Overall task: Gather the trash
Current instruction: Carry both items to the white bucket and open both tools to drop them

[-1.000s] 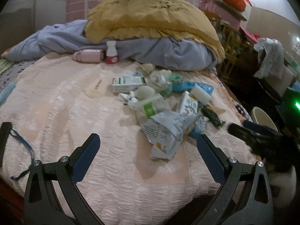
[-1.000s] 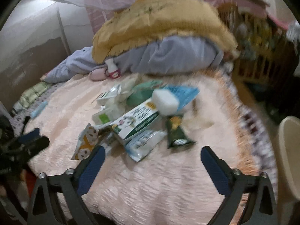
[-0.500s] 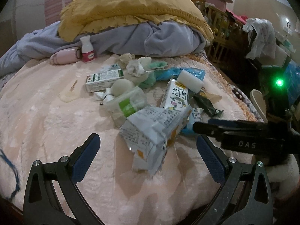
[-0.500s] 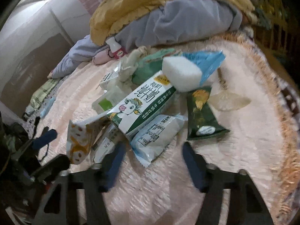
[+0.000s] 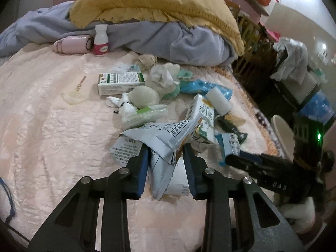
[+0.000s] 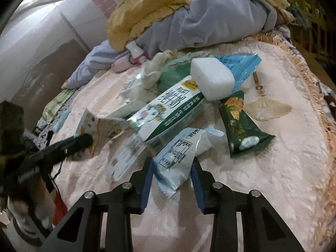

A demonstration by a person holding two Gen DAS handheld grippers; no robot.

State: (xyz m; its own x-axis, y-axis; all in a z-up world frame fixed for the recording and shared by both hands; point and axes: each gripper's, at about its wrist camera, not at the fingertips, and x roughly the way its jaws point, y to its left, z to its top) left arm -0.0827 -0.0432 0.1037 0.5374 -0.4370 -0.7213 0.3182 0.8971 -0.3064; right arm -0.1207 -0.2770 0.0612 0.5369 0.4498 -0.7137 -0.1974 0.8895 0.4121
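- The left gripper (image 5: 166,157) has its blue-padded fingers drawn in around a crumpled grey-white printed paper bag (image 5: 159,140), one pad on each side and both touching its folds; the bag lies at the near edge of the trash pile on the pale pink quilted bedspread (image 5: 52,126).
- The right gripper (image 6: 172,168) is narrowed around a white and light-blue plastic snack wrapper (image 6: 180,155), its pads against the wrapper's two sides; the wrapper lies flat on the bedspread.
- Just behind that wrapper lies a white and green milk carton (image 6: 168,111) on its side, with a white foam block (image 6: 212,79) resting on its far end.
- A dark green snack packet (image 6: 239,124) lies just right of the wrapper, and a blue plastic bag (image 6: 241,67) sits under the foam block.
- Further back in the left wrist view are a green and white cardboard box (image 5: 120,83), crumpled white tissues (image 5: 163,77) and a small white bottle with a red label (image 5: 100,41), standing upright.
- A yellow blanket (image 5: 151,2) is heaped on a grey-blue quilt (image 5: 168,40) at the far end of the bed.
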